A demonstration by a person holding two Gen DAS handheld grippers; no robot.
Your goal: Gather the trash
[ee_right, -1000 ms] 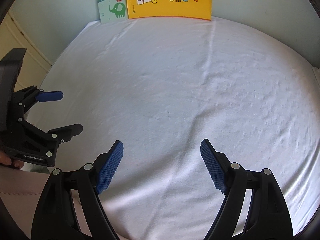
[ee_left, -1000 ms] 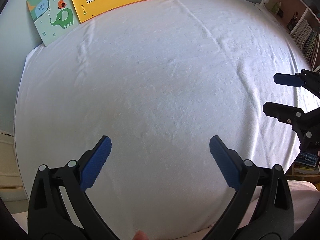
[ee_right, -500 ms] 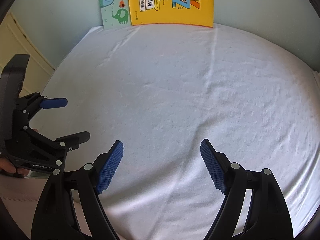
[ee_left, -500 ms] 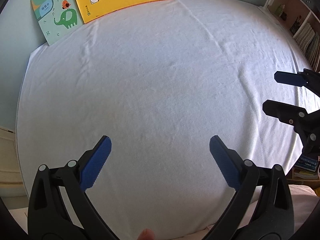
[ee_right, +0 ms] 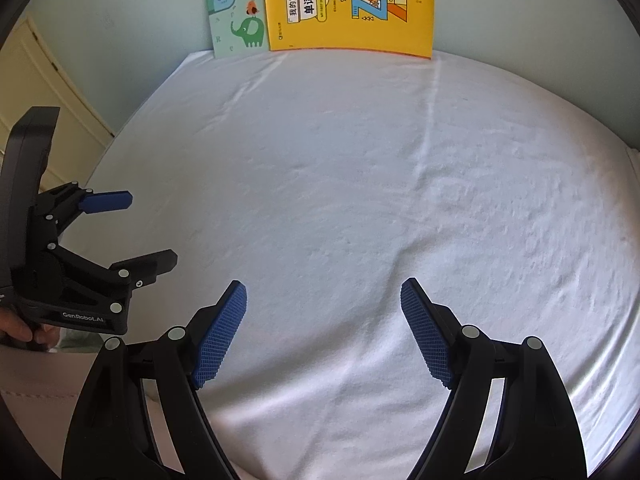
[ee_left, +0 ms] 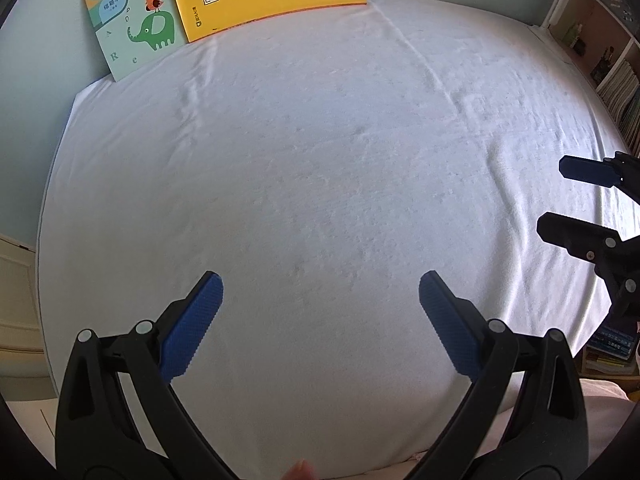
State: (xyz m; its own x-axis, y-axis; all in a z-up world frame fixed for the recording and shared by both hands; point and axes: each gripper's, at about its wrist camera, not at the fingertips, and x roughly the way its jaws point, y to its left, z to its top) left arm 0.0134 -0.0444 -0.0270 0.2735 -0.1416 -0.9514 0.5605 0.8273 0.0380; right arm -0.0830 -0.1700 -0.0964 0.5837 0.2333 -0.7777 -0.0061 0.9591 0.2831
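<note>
i've got both grippers over the wrinkled white bed sheet [ee_left: 320, 184]. left gripper [ee_left: 320, 308] w/ blue pads spread apart, nothing between. right gripper [ee_right: 323, 312] same, wide apart, empty. yellow word book [ee_right: 352, 4] and green elephant booklet [ee_right: 238, 20] lean on the wall at the sheet's far edge. can't see any trash on the sheet.

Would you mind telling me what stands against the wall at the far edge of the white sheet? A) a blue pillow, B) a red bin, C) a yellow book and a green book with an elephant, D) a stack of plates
C: the yellow book and the green book with an elephant on its cover lean upright against the wall behind the white sheet.
</note>
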